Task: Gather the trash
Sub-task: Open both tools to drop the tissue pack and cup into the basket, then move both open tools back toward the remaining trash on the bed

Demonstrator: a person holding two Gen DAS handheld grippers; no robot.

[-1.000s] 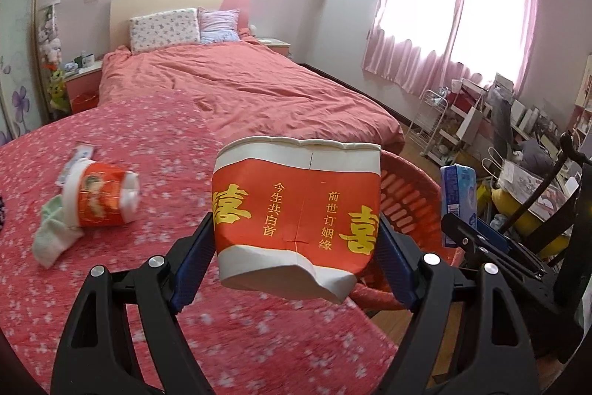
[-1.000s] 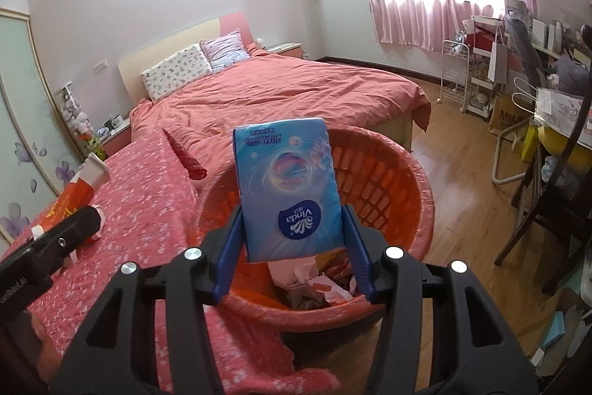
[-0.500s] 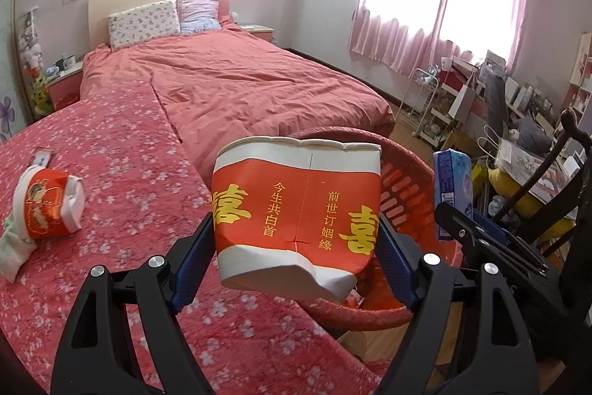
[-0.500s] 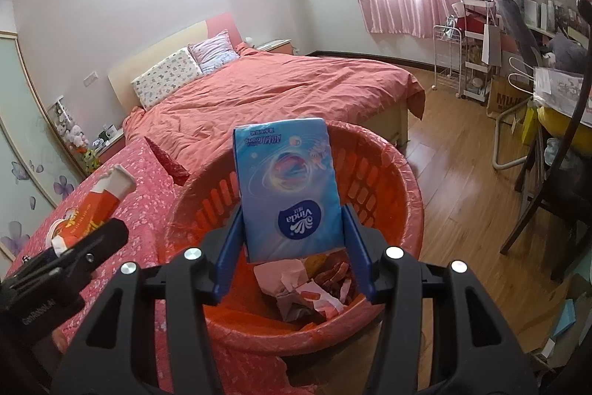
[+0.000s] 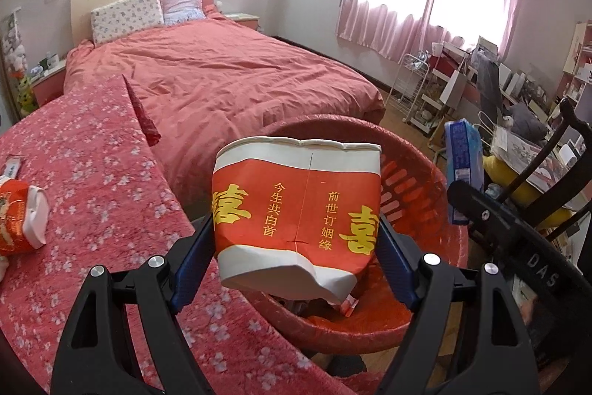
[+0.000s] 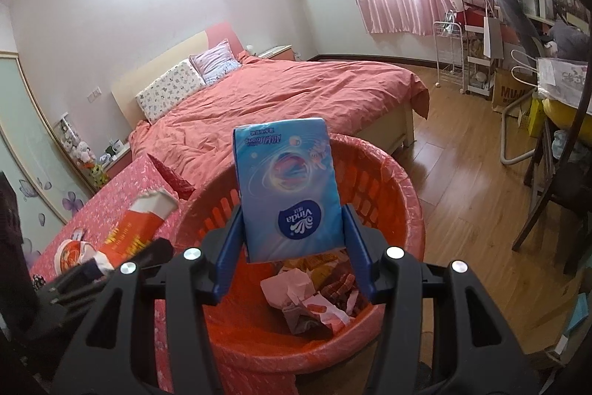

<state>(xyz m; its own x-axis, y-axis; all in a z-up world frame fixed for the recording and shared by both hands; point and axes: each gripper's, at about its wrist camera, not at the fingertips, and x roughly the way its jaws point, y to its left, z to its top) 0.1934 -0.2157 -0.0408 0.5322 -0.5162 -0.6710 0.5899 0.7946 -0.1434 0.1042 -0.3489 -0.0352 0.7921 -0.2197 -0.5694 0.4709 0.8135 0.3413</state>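
One basket sits beside the table. The left gripper clamps one crushed cup over its near rim; released here, it may catch the rim and fall outside. The right gripper pinches one tissue pack above the basket. A second cup lies on the table.

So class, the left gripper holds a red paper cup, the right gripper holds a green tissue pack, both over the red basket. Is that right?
Not quite: the tissue pack in the right gripper is blue, as the right wrist view shows. The left gripper does hold the red paper cup, both over the red basket.
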